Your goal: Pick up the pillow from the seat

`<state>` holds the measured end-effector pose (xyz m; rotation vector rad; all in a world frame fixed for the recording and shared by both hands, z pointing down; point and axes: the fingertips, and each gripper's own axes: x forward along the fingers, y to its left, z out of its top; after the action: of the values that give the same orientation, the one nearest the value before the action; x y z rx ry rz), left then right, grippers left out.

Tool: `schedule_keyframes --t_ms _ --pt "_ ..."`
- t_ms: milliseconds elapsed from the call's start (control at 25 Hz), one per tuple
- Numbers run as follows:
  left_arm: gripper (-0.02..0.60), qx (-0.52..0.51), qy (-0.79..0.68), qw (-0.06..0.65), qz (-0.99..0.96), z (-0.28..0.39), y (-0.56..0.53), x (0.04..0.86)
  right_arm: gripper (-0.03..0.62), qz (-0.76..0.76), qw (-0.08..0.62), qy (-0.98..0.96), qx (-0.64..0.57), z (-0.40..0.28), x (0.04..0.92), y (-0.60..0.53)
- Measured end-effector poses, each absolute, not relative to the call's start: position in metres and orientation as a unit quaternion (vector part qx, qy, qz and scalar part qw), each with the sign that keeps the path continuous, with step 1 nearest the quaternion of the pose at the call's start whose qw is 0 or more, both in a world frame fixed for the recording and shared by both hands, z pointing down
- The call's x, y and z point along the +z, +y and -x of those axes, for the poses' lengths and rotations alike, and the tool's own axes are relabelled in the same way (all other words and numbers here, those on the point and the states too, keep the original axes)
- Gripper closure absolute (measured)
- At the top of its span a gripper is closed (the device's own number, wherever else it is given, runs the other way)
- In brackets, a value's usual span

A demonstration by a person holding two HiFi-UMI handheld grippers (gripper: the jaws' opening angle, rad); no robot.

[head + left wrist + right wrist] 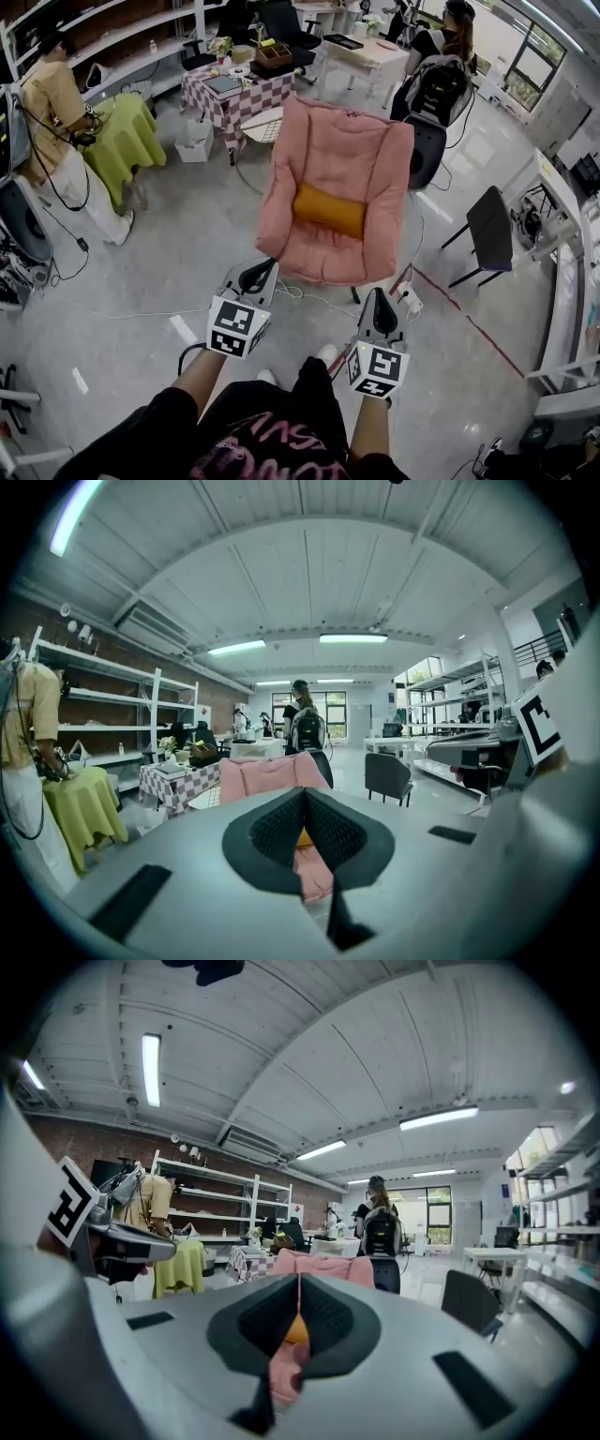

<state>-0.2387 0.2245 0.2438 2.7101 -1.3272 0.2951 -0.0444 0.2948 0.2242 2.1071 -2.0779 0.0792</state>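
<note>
An orange pillow (329, 210) lies across the seat of a pink padded armchair (337, 190) in the middle of the head view. My left gripper (257, 277) and right gripper (380, 311) hang side by side in front of the chair, apart from it, both shut and empty. In the left gripper view the chair (267, 773) stands beyond the shut left gripper (305, 794), and a sliver of pillow (303, 838) shows between the pads. In the right gripper view the pillow (295, 1330) peeks out below the shut right gripper (298, 1279), with the chair (328, 1266) behind.
A checkered table (234, 94) with a tray stands behind the chair, a green-draped table (124, 139) and a person (58, 122) at the left. A black office chair (429, 131) and a dark stool (487, 230) sit right of the armchair. A cable and power strip (409, 298) lie on the floor.
</note>
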Motion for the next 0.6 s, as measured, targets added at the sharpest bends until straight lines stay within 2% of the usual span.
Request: schedule_keyframes --t_ms 600 --pt "0.572 0.085 -0.439 0.034 -0.894 0.235 0.200 0.245 0.572 -0.700 0.088 -0.708 0.006 0.046 0.229 0.269"
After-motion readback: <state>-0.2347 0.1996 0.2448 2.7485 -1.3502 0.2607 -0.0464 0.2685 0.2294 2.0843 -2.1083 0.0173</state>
